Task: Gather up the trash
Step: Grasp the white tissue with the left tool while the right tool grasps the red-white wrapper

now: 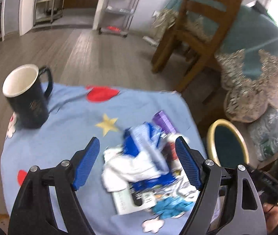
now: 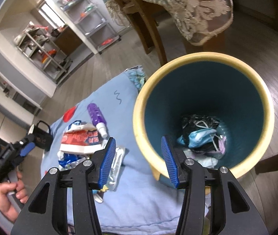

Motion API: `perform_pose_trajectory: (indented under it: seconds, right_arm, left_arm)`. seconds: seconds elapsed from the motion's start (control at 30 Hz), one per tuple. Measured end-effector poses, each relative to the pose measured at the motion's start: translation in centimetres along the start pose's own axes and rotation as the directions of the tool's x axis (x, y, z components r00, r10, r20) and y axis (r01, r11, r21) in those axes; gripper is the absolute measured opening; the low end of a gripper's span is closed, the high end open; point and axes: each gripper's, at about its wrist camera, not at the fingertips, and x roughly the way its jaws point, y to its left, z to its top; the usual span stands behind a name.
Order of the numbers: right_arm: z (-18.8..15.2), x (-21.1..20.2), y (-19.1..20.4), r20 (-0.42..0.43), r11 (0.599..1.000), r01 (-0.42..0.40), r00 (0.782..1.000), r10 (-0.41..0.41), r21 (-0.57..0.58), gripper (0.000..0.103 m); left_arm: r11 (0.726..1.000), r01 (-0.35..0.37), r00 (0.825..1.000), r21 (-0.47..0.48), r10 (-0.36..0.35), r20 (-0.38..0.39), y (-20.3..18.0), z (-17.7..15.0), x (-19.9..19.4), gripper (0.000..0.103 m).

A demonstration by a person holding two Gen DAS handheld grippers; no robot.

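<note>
Inside the bin (image 2: pixel 207 105), only the right view shows masks (image 2: pixel 203 137); beside it, both grippers (image 1: pixel 138 162) (image 2: pixel 139 160) hang released over wrappers (image 1: pixel 139 166), mug (image 1: pixel 28 96) beyond.

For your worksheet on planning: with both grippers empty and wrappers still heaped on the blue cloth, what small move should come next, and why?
Probably lower the left gripper onto the wrapper pile beneath its open jaws; the bin stands alongside.

One mug (image 1: pixel 26 96), one purple bottle (image 2: pixel 96 117), one bin (image 2: pixel 203 115), two tongs (image 1: pixel 138 162).
</note>
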Motion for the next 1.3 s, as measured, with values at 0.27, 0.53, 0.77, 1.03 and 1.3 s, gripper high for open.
perform_pose_trajectory:
  seconds: [0.27, 0.53, 0.77, 1.03, 1.3]
  right_arm:
    - [-0.5, 0.6, 1.4, -0.022, 0.999, -0.002, 1.0, 0.001, -0.039, 0.05]
    - [-0.9, 0.8, 1.8, -0.042, 0.998, -0.002, 0.999, 0.0, -0.062, 0.05]
    - [-1.1, 1.1, 2.4, -0.054, 0.997, -0.012, 0.998, 0.008, -0.077, 0.05]
    - [-1.2, 1.5, 3.3, -0.063, 0.995, -0.031, 0.998, 0.025, -0.094, 0.05]
    - [-2.2, 2.7, 5.7, -0.104, 0.985, -0.054, 0.994, 0.037, -0.164, 0.05]
  left_arm:
    - [0.999, -0.031, 0.991, 0.028, 0.034, -0.127, 0.8, -1.8, 4.3, 0.078]
    - [0.998, -0.035, 0.967, -0.057, 0.019, -0.253, 2.8, -3.4, 8.0, 0.063]
    - [0.998, -0.033, 0.968, -0.054, 0.019, -0.252, 3.1, -3.5, 7.3, 0.017]
    - [0.997, -0.022, 0.983, -0.075, 0.008, -0.183, 3.3, -2.4, 4.6, 0.013]
    - [0.997, -0.006, 0.995, -0.08, -0.002, -0.097, 3.2, -1.0, 1.0, 0.012]
